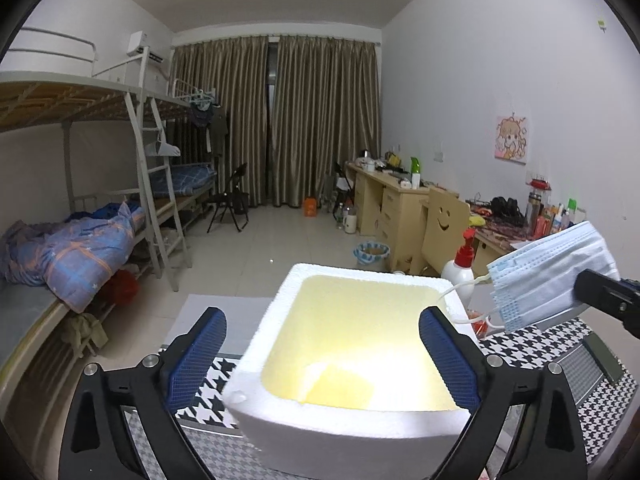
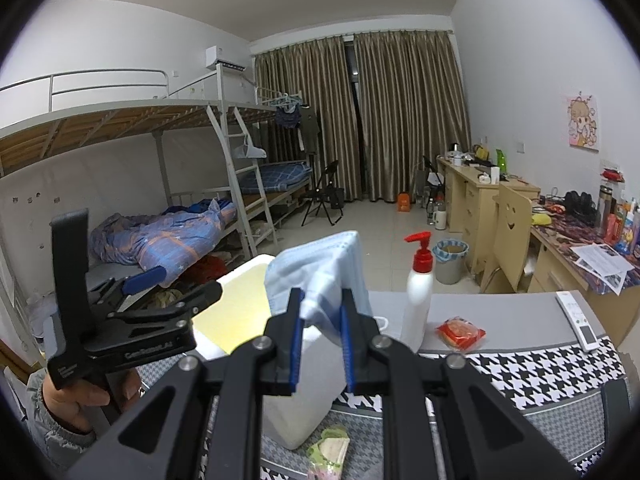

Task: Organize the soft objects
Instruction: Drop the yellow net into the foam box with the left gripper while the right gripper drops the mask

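The right gripper (image 2: 320,344) has its blue-padded fingers (image 2: 297,344) pinching a stack of pale blue surgical masks (image 2: 320,276), held in the air just beside and above the white foam box (image 1: 280,320), whose yellowish inside looks brightly lit and, as far as can be seen, holds nothing large. In the left wrist view the same masks (image 1: 552,276) hang off to the right of the box's far corner, their white ear loops (image 1: 464,292) trailing down toward the rim. The left gripper (image 1: 324,356) stands with its fingers spread wide on either side of the box, nothing between the pads but the box's open top; they are not pressing on it. The masks are very light, thin and floppy: pleated fabric that sags and fans out past the pinch, so the stack will likely splay or shed a layer if gripped at one edge. A hold across the middle of the folded stack, as now, seems the safest. The loose loops could snag on the box rim or on the red-capped pump bottle (image 2: 418,292) standing near on the desk (image 2: 520,312). The foam box is itself light and easily shoved or dented, so it may need steadying.
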A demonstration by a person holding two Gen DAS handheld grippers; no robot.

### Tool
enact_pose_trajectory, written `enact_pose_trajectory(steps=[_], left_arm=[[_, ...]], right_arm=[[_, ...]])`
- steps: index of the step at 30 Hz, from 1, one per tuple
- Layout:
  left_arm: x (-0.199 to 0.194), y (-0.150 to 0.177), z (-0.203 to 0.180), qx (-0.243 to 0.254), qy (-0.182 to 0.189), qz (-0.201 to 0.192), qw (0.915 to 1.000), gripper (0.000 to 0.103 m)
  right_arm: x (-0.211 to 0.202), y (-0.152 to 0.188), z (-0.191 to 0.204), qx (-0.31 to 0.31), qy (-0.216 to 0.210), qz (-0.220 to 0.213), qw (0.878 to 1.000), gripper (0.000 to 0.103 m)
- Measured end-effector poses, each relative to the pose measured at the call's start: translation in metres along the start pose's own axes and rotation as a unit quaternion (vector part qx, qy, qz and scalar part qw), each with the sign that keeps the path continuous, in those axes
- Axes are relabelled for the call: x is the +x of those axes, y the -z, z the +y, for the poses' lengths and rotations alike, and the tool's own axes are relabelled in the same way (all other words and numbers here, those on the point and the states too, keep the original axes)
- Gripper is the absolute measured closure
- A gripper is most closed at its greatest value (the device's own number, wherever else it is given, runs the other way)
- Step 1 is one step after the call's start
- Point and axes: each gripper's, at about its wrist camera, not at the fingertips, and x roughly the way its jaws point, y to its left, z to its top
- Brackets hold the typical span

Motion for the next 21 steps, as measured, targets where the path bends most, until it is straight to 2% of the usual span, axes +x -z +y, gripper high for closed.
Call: enact_pose_trajectory(steps=[4, 21], left_arm=[[-0.007, 0.001, 0.004, 0.002, -0.011, -0.012, 0.9999, 0.001], [-0.028, 0.009, 0.022, -0.005, -0.041, -0.028, 0.9988, 0.001]], right_arm=[[0.005, -0.003, 0.003, -0.002, -0.005, 0.002, 1.0, 0.083], [0.024, -0.015, 0.017, -0.016, -0.046, 0.006, 0.999, 0.082]])
